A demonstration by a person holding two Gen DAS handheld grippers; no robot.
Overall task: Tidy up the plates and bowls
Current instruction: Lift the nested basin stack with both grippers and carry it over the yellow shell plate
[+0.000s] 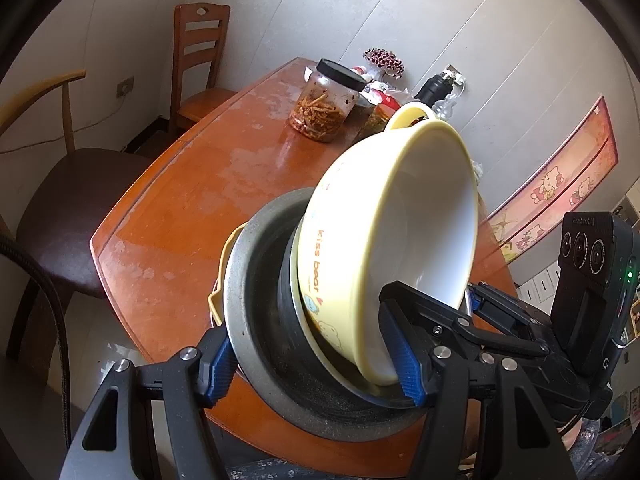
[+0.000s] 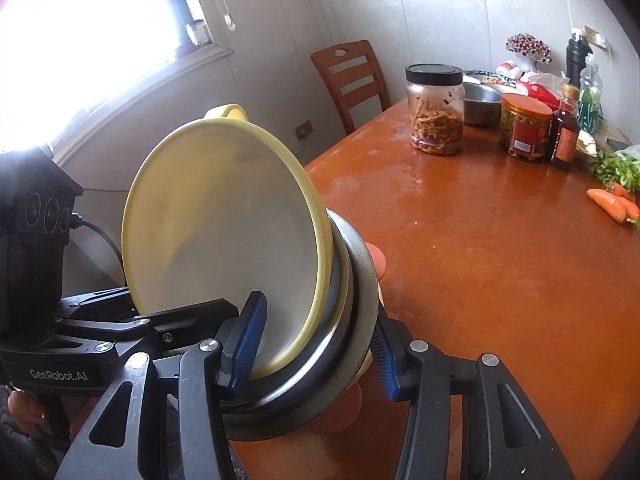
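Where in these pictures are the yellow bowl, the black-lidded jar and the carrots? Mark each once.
yellow bowl [image 1: 420, 208]: left wrist view, white inside wall.
black-lidded jar [image 2: 436, 120]: right wrist view, clear body.
carrots [image 2: 610, 202]: right wrist view, orange root.

a nested stack of dishes stands tipped on edge above the near end of the wooden table. innermost is a yellow bowl [image 1: 384, 216] with a white inside, a small loop handle at its top rim and "kiss bear" cartoon print on its outer wall. it sits in a thin dark-rimmed dish [image 1: 292, 308], which rests in a wide grey metal plate [image 1: 240, 280]. another yellow piece [image 1: 218, 300] peeks out behind the plate, possibly a second bowl.
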